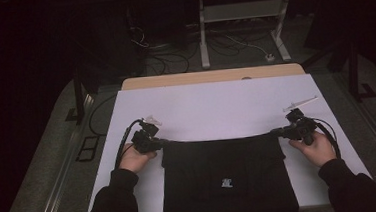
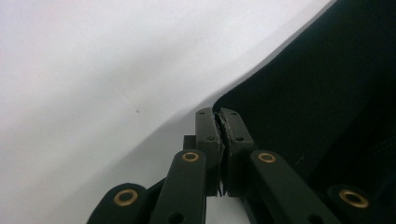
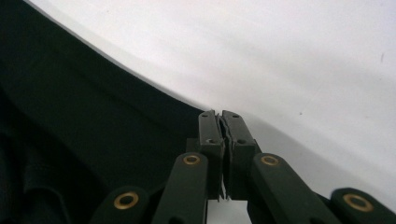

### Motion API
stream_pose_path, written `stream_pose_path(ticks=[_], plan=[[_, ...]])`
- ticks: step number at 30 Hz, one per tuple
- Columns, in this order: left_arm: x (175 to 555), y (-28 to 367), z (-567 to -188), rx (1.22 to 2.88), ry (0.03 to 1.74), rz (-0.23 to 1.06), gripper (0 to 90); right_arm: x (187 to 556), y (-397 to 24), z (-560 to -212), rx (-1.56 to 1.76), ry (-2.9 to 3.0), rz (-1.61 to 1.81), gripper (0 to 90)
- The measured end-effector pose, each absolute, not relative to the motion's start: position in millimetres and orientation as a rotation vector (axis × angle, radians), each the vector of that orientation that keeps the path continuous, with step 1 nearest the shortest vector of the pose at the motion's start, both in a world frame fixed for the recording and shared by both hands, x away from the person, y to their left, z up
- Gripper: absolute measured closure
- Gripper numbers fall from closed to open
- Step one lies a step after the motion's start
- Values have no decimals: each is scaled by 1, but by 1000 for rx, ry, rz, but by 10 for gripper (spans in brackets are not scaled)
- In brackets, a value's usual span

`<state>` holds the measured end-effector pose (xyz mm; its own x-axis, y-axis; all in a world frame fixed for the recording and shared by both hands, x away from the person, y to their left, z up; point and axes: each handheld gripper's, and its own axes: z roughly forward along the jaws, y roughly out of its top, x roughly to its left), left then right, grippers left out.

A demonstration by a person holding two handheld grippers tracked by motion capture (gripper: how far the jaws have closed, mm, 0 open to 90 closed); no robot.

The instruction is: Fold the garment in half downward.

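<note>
Gripping a black garment [image 1: 228,176] by its two far corners, the person holds one tool in each hand over a white table [image 1: 216,106]. The left tool [image 1: 154,142] sits at the garment's left corner and the right tool [image 1: 282,132] at its right corner, and the cloth's upper edge runs between them as a shallow sagging line. Below that edge the garment lies toward the person, reaching the near edge of the table, with a small pale print [image 1: 226,183] near its middle.

In the left gripper view, the left tool [image 2: 219,122] has its jaws pressed together on the corner of the black cloth [image 2: 327,93], which spreads away to the tool's right; white table surface [image 2: 93,93] lies to its left. In the right gripper view, the right tool [image 3: 220,122] is likewise clamped on the cloth's edge, with the fabric [image 3: 84,121] stretching off to its left and bare white table [image 3: 303,60] to its right and ahead.

The left hand [image 1: 133,160] and right hand [image 1: 319,148] rest just behind their tools, dark sleeves coming in from the bottom of the high view.
</note>
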<state>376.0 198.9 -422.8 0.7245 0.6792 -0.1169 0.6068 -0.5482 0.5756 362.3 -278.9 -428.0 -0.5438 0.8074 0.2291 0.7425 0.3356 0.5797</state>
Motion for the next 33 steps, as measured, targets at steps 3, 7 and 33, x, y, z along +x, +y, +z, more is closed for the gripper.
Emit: stream_pose_path(ticks=[3,7,33], plan=[[376,200,-420,2312,978,188,861,362,-280,-426,1462,2458,1003,861],[378,202,-418,2285,999,212,861,363,-281,-424,1480,2429,1014,861],[389,212,-388,2217,1015,295,861,378,-286,-401,1464,2353,1111,861]])
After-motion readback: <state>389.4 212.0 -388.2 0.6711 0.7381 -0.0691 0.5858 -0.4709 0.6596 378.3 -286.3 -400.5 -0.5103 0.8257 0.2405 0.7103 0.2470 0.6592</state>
